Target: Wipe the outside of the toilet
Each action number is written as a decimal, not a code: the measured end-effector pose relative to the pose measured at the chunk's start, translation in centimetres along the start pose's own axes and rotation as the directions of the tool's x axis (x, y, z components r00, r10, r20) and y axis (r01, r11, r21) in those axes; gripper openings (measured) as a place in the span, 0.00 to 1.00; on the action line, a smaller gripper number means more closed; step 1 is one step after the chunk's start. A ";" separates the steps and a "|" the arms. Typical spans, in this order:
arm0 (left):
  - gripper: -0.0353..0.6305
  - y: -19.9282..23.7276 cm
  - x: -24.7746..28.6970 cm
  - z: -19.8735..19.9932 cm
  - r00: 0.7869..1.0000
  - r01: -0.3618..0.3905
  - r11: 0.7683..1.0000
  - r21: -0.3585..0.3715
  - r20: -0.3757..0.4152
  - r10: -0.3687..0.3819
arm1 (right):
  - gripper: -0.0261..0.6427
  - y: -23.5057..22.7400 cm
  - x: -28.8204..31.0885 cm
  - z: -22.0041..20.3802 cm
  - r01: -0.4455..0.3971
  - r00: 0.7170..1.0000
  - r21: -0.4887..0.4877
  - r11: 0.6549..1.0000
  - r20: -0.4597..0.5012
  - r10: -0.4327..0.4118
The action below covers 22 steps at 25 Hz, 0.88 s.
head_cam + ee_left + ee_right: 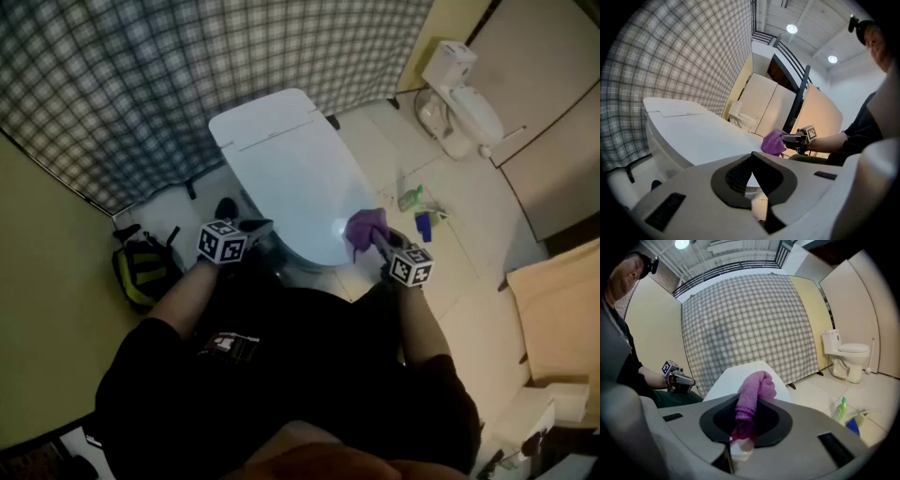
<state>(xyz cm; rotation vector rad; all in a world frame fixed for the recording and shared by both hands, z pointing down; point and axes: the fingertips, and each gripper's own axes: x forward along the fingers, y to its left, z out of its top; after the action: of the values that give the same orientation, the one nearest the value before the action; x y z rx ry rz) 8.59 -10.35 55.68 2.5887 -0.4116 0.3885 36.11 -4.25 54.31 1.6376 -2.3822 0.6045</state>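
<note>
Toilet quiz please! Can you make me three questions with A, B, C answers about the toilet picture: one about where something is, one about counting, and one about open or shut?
1. Where is the purple cloth?
A. on the floor
B. in the right gripper
C. hanging on the checked wall

2. How many toilets show in the head view?
A. one
B. two
C. four

3. The near toilet has its lid:
A. down
B. up
C. taken off

Answers:
1 B, the right gripper's jaws are clamped on the cloth.
2 B, the near toilet plus a far toilet farther back.
3 A, the lid lies flat over the bowl.
</note>
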 end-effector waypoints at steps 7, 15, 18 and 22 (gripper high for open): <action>0.06 3.2 -6.3 0.8 0.999 -0.023 0.999 0.025 0.036 0.022 | 0.13 4.6 11.4 12.2 -0.053 0.992 -0.144 0.988 0.103 0.069; 0.06 8.7 -17.6 -0.4 0.972 -0.122 0.988 -0.093 0.188 0.138 | 0.13 12.4 29.3 23.4 -0.098 0.980 -0.264 0.960 0.140 0.139; 0.06 10.3 -21.4 -1.1 0.953 -0.137 0.979 -0.152 0.250 0.172 | 0.13 15.7 35.6 23.5 -0.118 0.983 -0.286 0.951 0.105 0.154; 0.06 12.6 -24.9 -1.9 0.934 -0.140 0.967 -0.213 0.297 0.200 | 0.13 19.1 43.3 21.2 -0.138 0.988 -0.334 0.932 0.022 0.154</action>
<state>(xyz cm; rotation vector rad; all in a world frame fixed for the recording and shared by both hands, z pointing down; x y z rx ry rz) -19.01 -14.50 54.04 2.4366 -0.7524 -0.0149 3.88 -44.24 47.23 1.3550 -2.4889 0.1696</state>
